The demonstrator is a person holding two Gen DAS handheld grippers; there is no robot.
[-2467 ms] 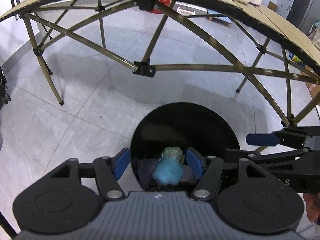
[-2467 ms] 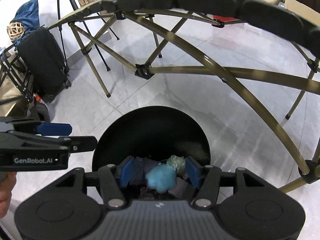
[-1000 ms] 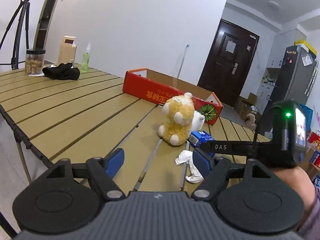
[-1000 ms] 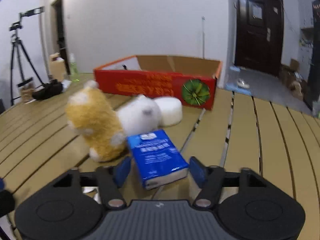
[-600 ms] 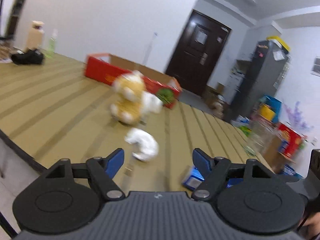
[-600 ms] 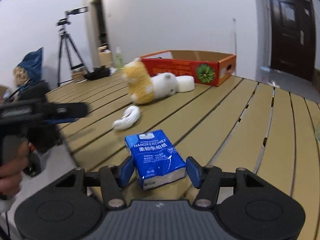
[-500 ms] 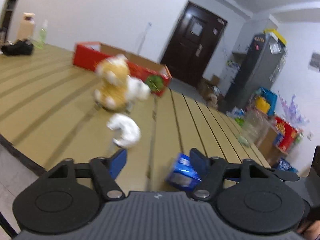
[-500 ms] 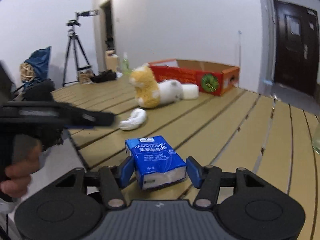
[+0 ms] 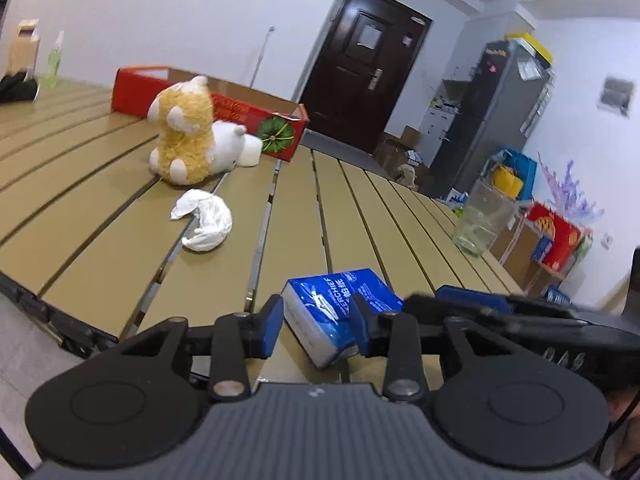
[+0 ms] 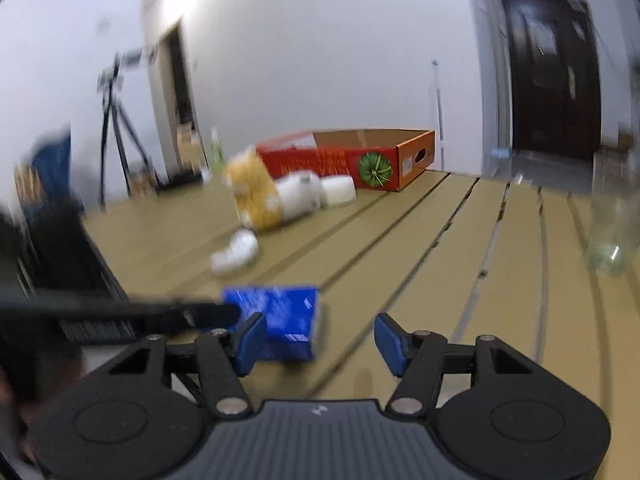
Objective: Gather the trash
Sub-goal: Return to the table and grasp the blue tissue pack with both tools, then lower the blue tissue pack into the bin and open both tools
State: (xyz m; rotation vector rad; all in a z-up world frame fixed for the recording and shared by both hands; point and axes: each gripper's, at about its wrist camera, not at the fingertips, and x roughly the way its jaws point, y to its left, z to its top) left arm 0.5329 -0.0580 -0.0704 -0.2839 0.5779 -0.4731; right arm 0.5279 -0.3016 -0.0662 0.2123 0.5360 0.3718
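The left gripper (image 9: 316,322) had its 2 blue pads closed against the sides of the blue tissue pack (image 9: 338,310), which sat near the front edge of the slatted table (image 9: 400,232). The right gripper (image 10: 320,338) stood wide open with nothing between its pads, the pack just inside its left pad. A crumpled white tissue (image 9: 204,220) lay farther in, toward the left edge, near a plush toy (image 9: 188,136) and a red cardboard box (image 9: 256,114). A glass jar (image 9: 482,222) stood by the right edge.
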